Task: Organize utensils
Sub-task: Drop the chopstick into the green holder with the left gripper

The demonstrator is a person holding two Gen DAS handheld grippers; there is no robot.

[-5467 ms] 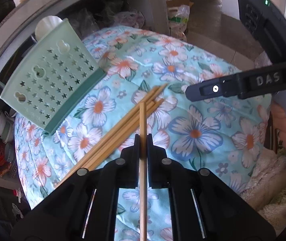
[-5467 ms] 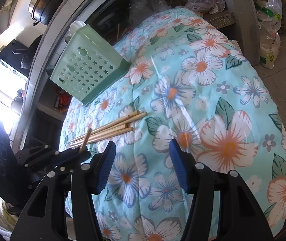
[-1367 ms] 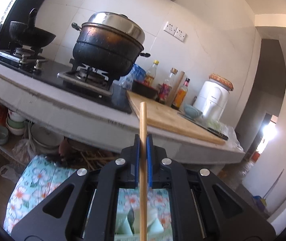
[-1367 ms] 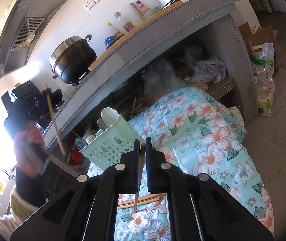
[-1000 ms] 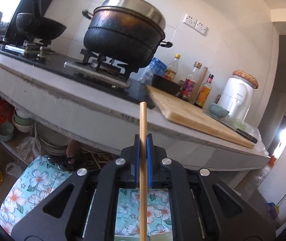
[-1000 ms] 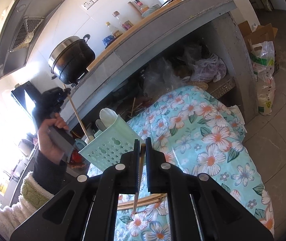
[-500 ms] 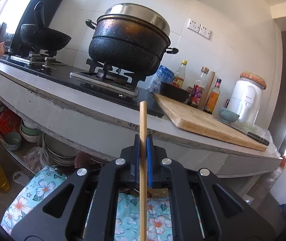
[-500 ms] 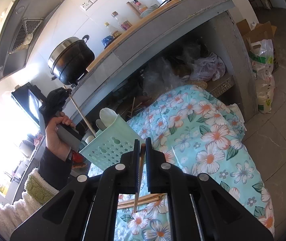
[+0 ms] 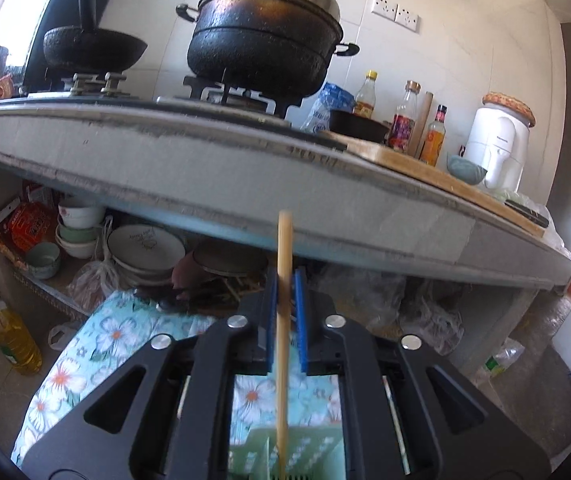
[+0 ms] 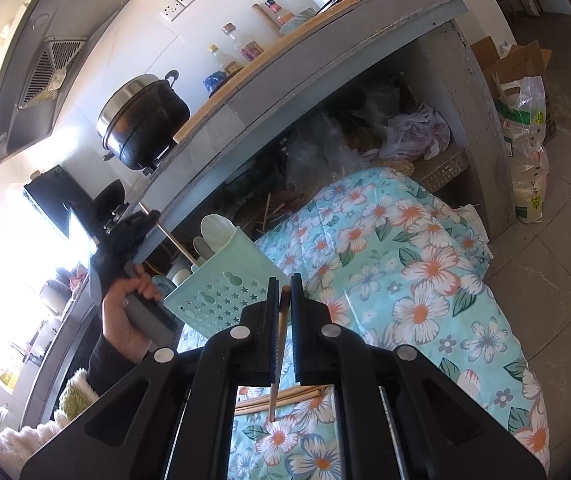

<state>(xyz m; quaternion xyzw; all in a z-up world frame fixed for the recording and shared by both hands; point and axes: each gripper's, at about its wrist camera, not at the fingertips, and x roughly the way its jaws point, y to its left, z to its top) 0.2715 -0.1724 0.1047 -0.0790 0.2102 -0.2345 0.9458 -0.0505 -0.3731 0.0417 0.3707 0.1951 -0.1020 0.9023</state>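
**Chopsticks over the holder**

One chopstick [image 9: 284,320] is clamped upright in the left hand-held gripper [image 9: 285,296], its lower end inside the green holder [image 10: 225,292]. The right hand-held gripper [image 10: 284,296] grasps another chopstick [image 10: 279,354] above loose chopsticks [image 10: 281,397] on the floral cloth [image 10: 405,280].

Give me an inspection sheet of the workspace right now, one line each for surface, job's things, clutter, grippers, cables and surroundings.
Surface: floral cloth covers the work area.
Job's things: green utensil basket stands on the cloth, white spoons inside; loose chopsticks lie on the cloth.
Clutter: plastic bags and bowls under the counter.
Grippers: left gripper shut on a chopstick whose lower end is over the basket; right gripper shut on a second chopstick.
Cables: nothing seen.
Surroundings: black pot on stove, bottles, range hood.
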